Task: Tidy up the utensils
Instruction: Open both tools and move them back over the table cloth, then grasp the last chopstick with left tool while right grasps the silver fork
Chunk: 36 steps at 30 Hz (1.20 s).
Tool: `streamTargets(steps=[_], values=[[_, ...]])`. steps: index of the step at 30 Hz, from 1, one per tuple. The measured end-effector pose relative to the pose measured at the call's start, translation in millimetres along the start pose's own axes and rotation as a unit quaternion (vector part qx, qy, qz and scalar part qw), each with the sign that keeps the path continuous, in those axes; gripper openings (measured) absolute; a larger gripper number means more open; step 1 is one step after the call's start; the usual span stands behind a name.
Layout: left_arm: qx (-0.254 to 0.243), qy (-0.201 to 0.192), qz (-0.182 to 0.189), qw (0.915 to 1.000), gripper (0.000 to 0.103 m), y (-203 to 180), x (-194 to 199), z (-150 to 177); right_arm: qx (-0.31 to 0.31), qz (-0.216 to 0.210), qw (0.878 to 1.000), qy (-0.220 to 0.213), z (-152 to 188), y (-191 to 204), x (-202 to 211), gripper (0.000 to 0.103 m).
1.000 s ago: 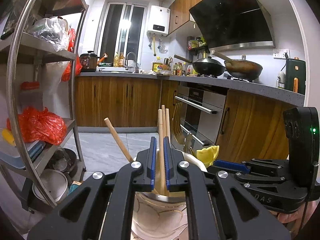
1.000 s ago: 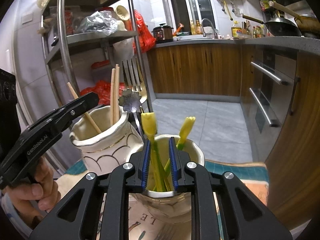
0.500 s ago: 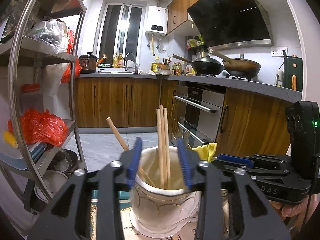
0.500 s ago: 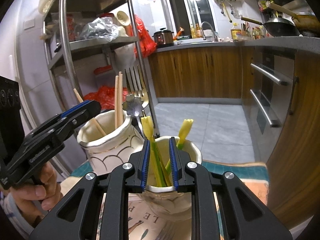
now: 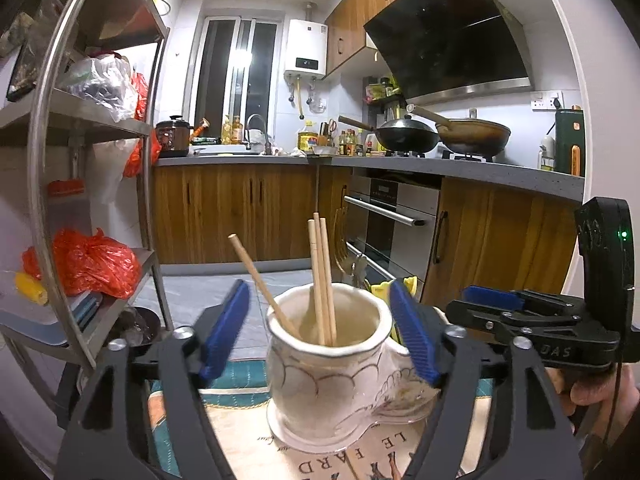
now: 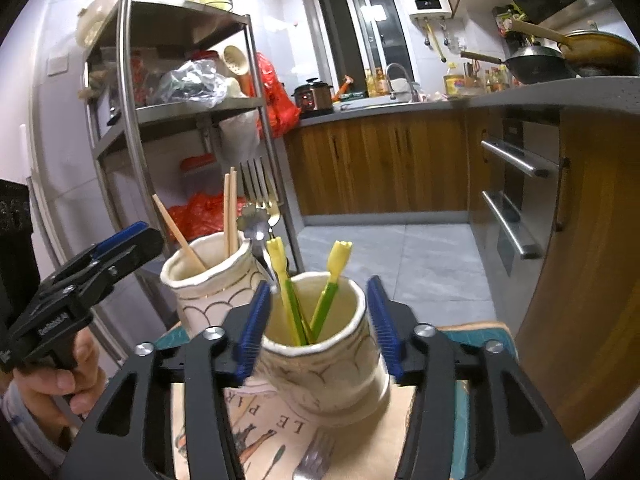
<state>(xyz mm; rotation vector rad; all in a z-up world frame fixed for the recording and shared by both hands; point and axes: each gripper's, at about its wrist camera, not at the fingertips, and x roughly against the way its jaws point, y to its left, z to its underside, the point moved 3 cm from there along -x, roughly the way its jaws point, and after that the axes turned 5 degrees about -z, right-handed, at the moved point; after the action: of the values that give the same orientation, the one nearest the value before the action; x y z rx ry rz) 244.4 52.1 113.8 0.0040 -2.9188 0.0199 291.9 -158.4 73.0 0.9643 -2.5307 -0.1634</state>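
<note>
Two cream ceramic holders stand side by side on a printed mat. The left holder (image 5: 328, 364) holds three wooden chopsticks (image 5: 322, 276). My left gripper (image 5: 320, 334) is open, its blue pads on either side of this holder's rim. The right holder (image 6: 320, 344) holds two yellow-green utensils (image 6: 298, 292). My right gripper (image 6: 316, 324) is open around that holder's rim. A metal fork (image 6: 258, 192) and a flower-ended spoon (image 6: 254, 222) stand between the holders. The left holder also shows in the right wrist view (image 6: 208, 284).
A steel shelf rack (image 5: 52, 184) with bags stands at the left. Wooden cabinets and an oven (image 5: 384, 216) lie ahead. Another metal utensil (image 6: 316, 456) lies on the mat (image 6: 280, 436) in front of the right holder.
Both grippers were shut on utensils above the holders; both have opened and let go. The chopsticks and the yellow-green utensil now rest in their holders.
</note>
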Motion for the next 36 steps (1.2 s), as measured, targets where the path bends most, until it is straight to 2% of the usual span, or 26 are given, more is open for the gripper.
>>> streamTargets(steps=[5,10,13,16,19,22,26,29,36], values=[[-0.004,-0.007,-0.012,0.9999,0.087,3,16,4,0.0,0.007,1.0,-0.001,5,0,10,0.073],[-0.017,0.002,-0.024,0.9996,0.088,5,25,16,-0.004,0.013,1.0,0.008,15,-1,16,0.074],[-0.015,0.025,-0.019,0.9994,0.088,7,26,26,-0.006,0.016,1.0,0.015,23,-2,21,0.074],[-0.017,0.058,-0.01,0.9981,0.082,6,24,41,-0.01,0.017,0.999,0.027,31,-3,24,0.074],[-0.013,0.096,-0.004,0.9953,0.077,5,19,56,-0.015,0.021,0.998,0.061,47,-6,20,0.074],[-0.011,0.145,0.01,0.9893,0.07,0,11,74,-0.014,0.025,0.995,0.099,61,-7,13,0.074],[-0.039,0.202,0.016,0.9785,0.062,-15,1,98,-0.01,0.012,0.989,0.146,78,-3,4,0.074],[-0.074,0.231,0.023,0.97,0.062,-29,-3,112,0.004,0.006,0.984,0.18,91,3,-3,0.074],[-0.107,0.279,0.032,0.9539,0.062,-41,-11,134,0.035,-0.009,0.97,0.242,115,15,-18,0.074]])
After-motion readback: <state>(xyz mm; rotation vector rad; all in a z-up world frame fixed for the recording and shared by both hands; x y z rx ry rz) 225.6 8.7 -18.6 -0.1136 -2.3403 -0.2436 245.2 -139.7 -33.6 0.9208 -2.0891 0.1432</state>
